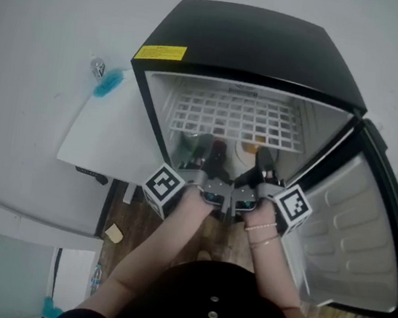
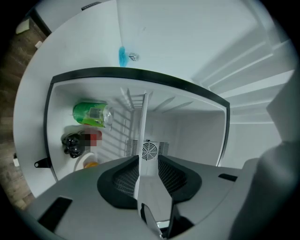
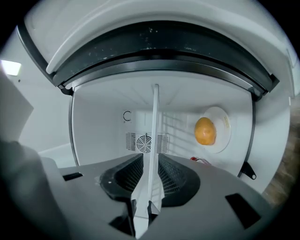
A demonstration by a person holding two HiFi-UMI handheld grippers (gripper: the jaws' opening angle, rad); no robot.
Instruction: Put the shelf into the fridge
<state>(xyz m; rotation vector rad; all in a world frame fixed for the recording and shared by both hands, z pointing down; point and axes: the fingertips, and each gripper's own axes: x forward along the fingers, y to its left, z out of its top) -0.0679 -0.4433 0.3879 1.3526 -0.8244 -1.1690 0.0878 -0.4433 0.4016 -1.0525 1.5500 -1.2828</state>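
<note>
Head view: both forearms reach fwd side by side, wrists close together, left hand [image 1: 191,203] & right hand [image 1: 263,216] each round its handle at the mouth of the black fridge [image 1: 252,41]. Left tongs [image 1: 212,162] & right tongs [image 1: 263,165] point away from the person into the cavity, marker cubes facing outward, one to the left, one to the right. Both tools are rolled onto their sides, so in the two gripper views the flat shelf shows as a thin upright line.

White wire shelf [image 1: 234,119] lies level inside the fridge, in the upper part of the cavity, long axis left-right across the width. Its near edge sits at the tongs, its far edge toward the back wall. Fridge door [image 1: 360,243] stands open, swung to the right. Whether the shelf sits on its side rails can't be told.

Left gripper view: left tongs [image 2: 149,161] stand apart w/ the shelf [image 2: 143,122] edge between them; a gap shows on one side, pads not pressing. Green container [image 2: 91,114] & a dark bottle top [image 2: 72,143] sit under the shelf, on the left of the cavity.

Right gripper view: right tongs [image 3: 151,161] are clamped on the shelf [image 3: 153,122] near edge, pads tight on both faces. Plate [image 3: 224,123] w/ an orange round thing [image 3: 206,130] sits under the shelf on the right; fan grille [image 3: 145,142] on the back wall
</note>
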